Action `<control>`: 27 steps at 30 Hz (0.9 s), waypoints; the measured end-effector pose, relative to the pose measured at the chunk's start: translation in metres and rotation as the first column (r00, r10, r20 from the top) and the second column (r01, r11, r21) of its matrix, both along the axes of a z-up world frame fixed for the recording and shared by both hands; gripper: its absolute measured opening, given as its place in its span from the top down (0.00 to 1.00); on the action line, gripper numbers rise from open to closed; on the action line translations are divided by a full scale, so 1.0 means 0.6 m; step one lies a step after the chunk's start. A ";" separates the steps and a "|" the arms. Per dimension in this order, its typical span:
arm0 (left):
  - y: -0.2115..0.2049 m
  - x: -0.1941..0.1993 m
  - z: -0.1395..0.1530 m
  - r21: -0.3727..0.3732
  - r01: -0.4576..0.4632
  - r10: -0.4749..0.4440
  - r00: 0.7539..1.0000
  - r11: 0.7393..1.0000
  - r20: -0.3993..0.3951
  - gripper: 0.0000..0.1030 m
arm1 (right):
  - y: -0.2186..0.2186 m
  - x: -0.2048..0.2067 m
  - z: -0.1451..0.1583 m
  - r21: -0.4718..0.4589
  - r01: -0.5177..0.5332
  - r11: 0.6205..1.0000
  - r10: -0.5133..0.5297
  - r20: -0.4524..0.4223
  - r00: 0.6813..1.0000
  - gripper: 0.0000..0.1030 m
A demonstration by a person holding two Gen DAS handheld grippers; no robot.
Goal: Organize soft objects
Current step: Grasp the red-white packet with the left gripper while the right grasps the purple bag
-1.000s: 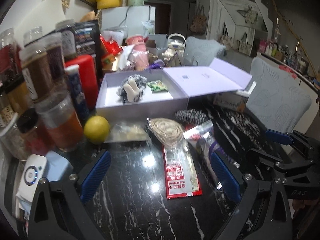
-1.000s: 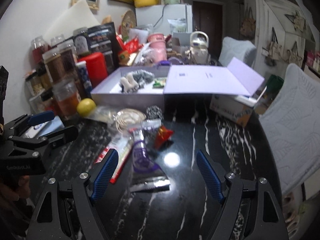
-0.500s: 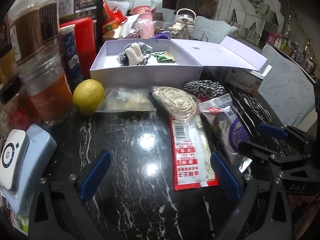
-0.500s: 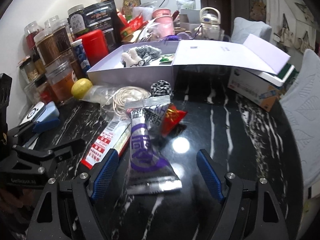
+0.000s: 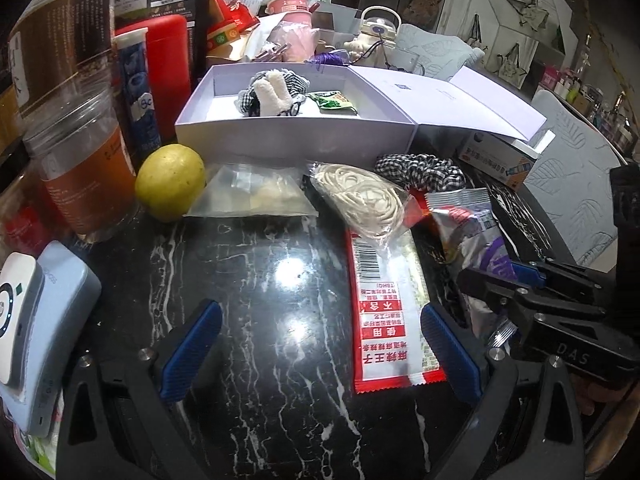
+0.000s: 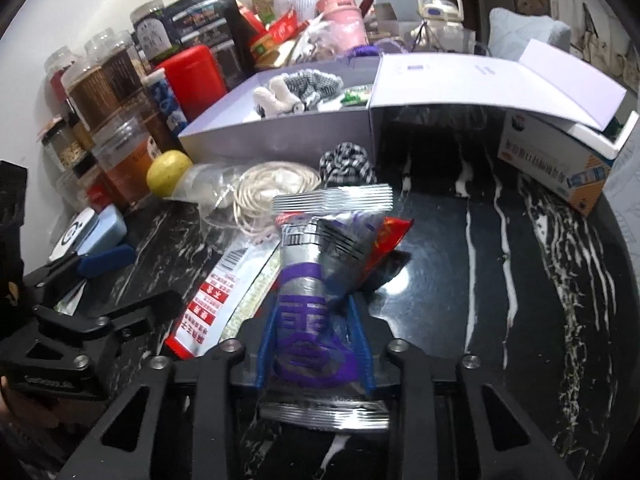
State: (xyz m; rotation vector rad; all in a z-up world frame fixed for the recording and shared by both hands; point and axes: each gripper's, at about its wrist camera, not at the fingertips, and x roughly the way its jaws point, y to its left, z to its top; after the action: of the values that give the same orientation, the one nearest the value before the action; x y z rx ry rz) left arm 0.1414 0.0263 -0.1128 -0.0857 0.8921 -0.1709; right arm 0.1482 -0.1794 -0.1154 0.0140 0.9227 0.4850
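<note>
Two checked scrunchies [image 5: 420, 166], one lemon [image 5: 170, 182], one open box [image 5: 296, 140].

Black gripper [image 6: 316, 344] frames, blue ribbed pads [image 5: 192, 350], silver screws [image 6: 394, 346], "DAS" lettering.

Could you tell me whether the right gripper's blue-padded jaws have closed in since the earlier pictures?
Yes. The right gripper is closing on the silver-and-purple foil packet, which lies on the black marble table.

the right gripper [image 6: 316, 344], wide apart a second ago, has dropped over the silver-and-purple packet [image 6: 320, 308] and its jaws are closing on it, crumpling the foil between the pads
</note>
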 end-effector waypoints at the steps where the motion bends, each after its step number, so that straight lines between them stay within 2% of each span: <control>1: -0.002 0.001 0.000 -0.004 0.005 -0.005 1.000 1.000 -0.002 0.02 | -0.003 -0.004 0.003 0.003 0.003 1.000 -0.003 0.008 1.000 0.72; 9: -0.037 0.013 -0.008 -0.012 0.063 -0.064 0.998 0.998 -0.025 0.02 | -0.043 -0.040 0.020 0.027 0.054 0.998 -0.054 0.025 0.998 0.72; 14: -0.062 0.022 -0.018 -0.007 0.096 -0.096 0.994 0.995 -0.046 0.02 | -0.074 -0.056 0.021 0.008 0.108 0.994 -0.108 0.024 0.994 0.72; 20: -0.085 0.038 -0.033 0.060 0.077 -0.073 0.995 0.995 -0.061 0.02 | -0.101 -0.061 0.016 0.028 0.137 0.990 -0.137 0.018 0.990 0.72; 21: -0.088 0.039 -0.034 0.082 0.073 -0.068 0.996 0.994 -0.058 0.07 | -0.104 -0.061 0.016 0.031 0.138 0.990 -0.139 0.019 0.990 0.72; 22: -0.091 0.038 -0.034 0.109 0.071 -0.066 0.997 0.991 -0.047 0.20 | -0.105 -0.061 0.016 0.033 0.138 0.990 -0.139 0.019 0.990 0.72; 23: -0.094 0.036 -0.033 0.137 0.075 -0.071 0.997 0.988 -0.033 0.27 | -0.106 -0.062 0.016 0.035 0.138 0.990 -0.139 0.020 0.990 0.72; 24: -0.096 0.033 -0.031 0.128 0.094 -0.091 0.996 0.987 -0.023 0.42 | -0.107 -0.061 0.015 0.038 0.137 0.990 -0.138 0.020 0.990 0.72; 25: -0.098 0.030 -0.029 0.125 0.099 -0.097 0.995 0.987 -0.018 0.51 | -0.108 -0.061 0.015 0.041 0.136 0.990 -0.137 0.020 0.990 0.72; 27: -0.098 0.028 -0.028 0.116 0.110 -0.109 0.994 0.987 -0.020 0.50 | -0.111 -0.061 0.014 0.048 0.136 0.990 -0.137 0.018 0.990 0.72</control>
State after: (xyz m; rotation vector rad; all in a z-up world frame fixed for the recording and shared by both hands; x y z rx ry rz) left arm 0.1581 -0.0327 -0.1299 0.0712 0.9196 -0.2204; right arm 0.1119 -0.2458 -0.1072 0.1138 0.8827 0.3789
